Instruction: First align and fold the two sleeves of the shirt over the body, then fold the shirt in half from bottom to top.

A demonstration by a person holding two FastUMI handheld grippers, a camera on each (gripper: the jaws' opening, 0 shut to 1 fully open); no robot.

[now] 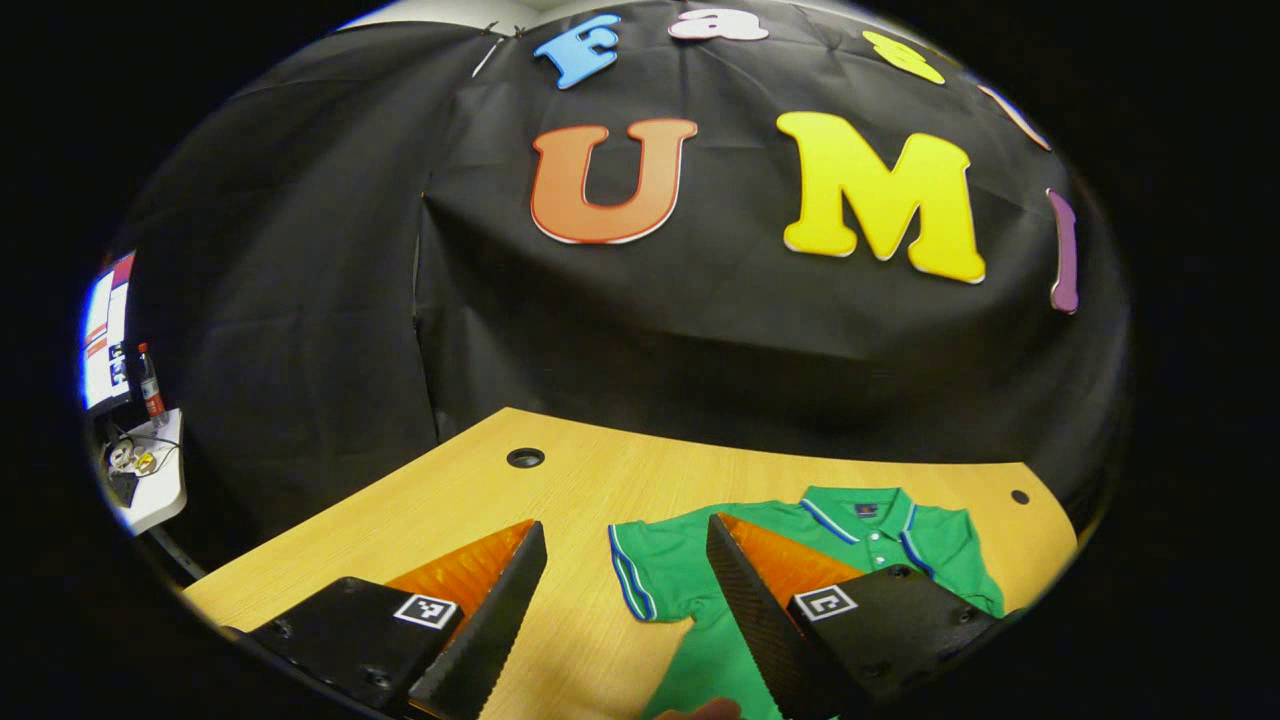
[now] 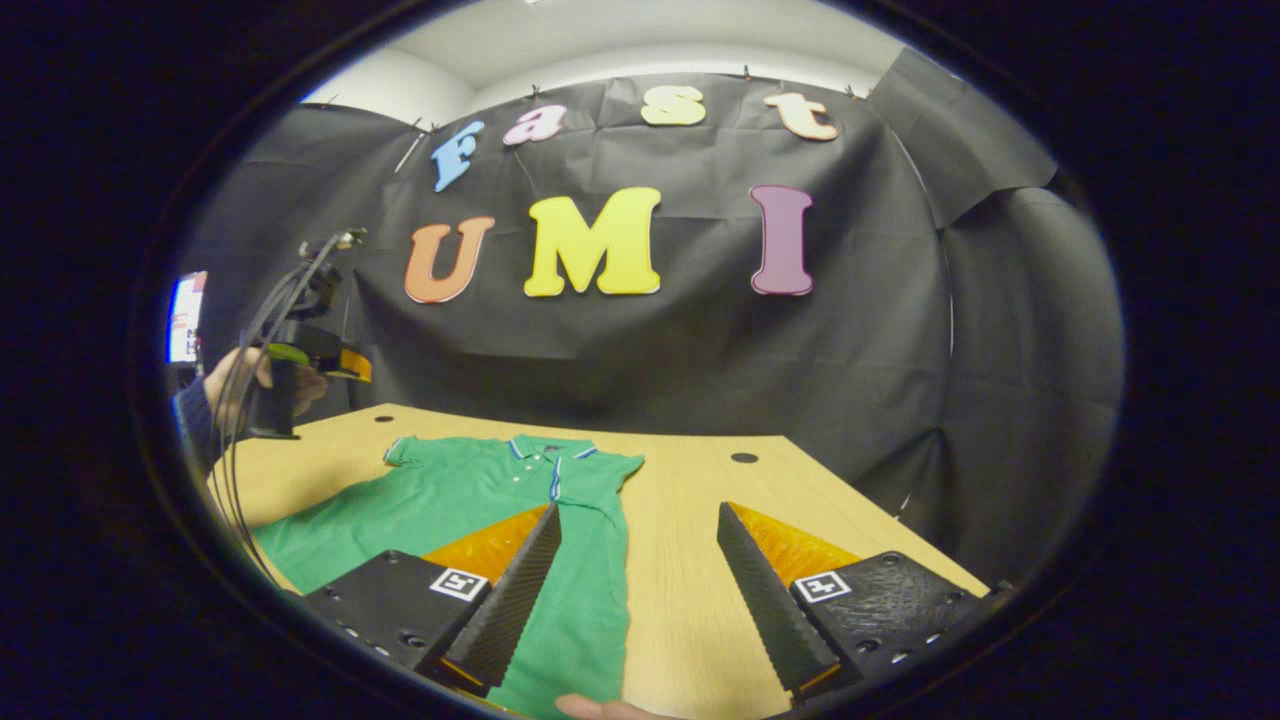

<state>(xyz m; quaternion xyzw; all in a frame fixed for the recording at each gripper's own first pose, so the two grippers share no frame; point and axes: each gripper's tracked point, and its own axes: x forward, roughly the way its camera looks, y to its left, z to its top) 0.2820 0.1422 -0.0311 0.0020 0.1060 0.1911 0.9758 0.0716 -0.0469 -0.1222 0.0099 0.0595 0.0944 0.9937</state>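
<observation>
A green polo shirt (image 1: 690,570) lies flat on the wooden table (image 1: 480,500), collar (image 1: 860,510) toward the wall. In the left gripper view its striped-cuff sleeve (image 1: 635,580) spreads out sideways. My left gripper (image 1: 626,525) hovers open above that sleeve with nothing between its fingers. In the right gripper view the shirt (image 2: 470,500) lies left of centre, one sleeve (image 2: 400,450) sticking out at the far side and the near edge running straight. My right gripper (image 2: 638,507) is open over that near edge. The left gripper (image 2: 310,360), held by a hand (image 2: 235,385), hangs above the table's far left.
The table has cable holes (image 1: 525,458) (image 1: 1019,496) (image 2: 743,457) near its back edge. Bare wood (image 2: 700,560) lies right of the shirt. A small white side table (image 1: 150,480) with a bottle and a screen (image 1: 105,335) stands far left. A fingertip (image 2: 600,708) shows at the bottom.
</observation>
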